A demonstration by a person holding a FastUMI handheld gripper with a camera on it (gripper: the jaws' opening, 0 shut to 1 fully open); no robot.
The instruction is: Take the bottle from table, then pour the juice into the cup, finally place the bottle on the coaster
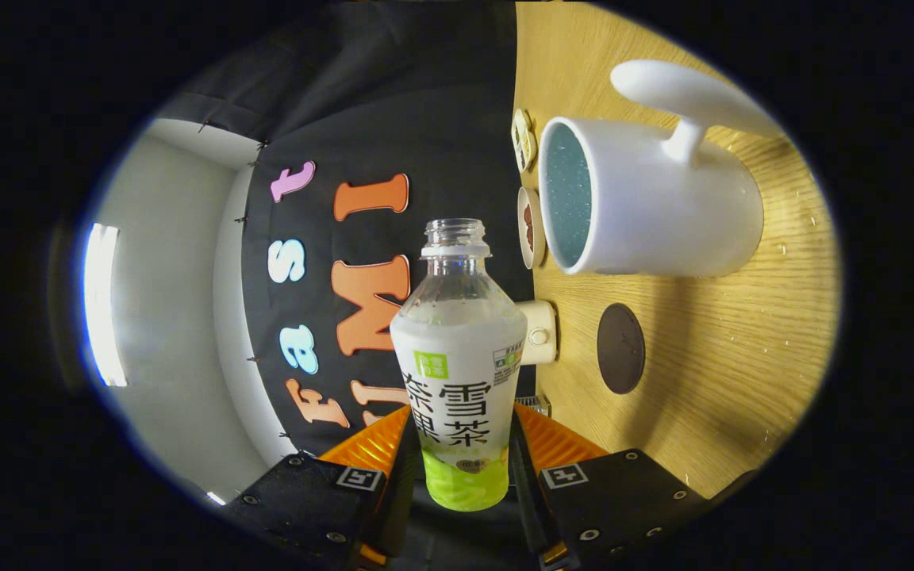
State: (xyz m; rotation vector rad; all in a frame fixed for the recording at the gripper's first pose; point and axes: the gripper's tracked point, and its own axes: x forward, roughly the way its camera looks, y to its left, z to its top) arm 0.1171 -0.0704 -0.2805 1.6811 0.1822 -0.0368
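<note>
Pouring step: the uncapped tea bottle, pinched between the gripper fingers, is tilted near the white mug; alignment over its rim is required next.

The bottle, clamped between the fingers of the gripper, is clear glossy plastic wrapped in a smooth printed label. Beside it, the cup looks like glazed ceramic, speckled inside. The table shows matt wood grain; the coaster looks dull and smooth.
</note>
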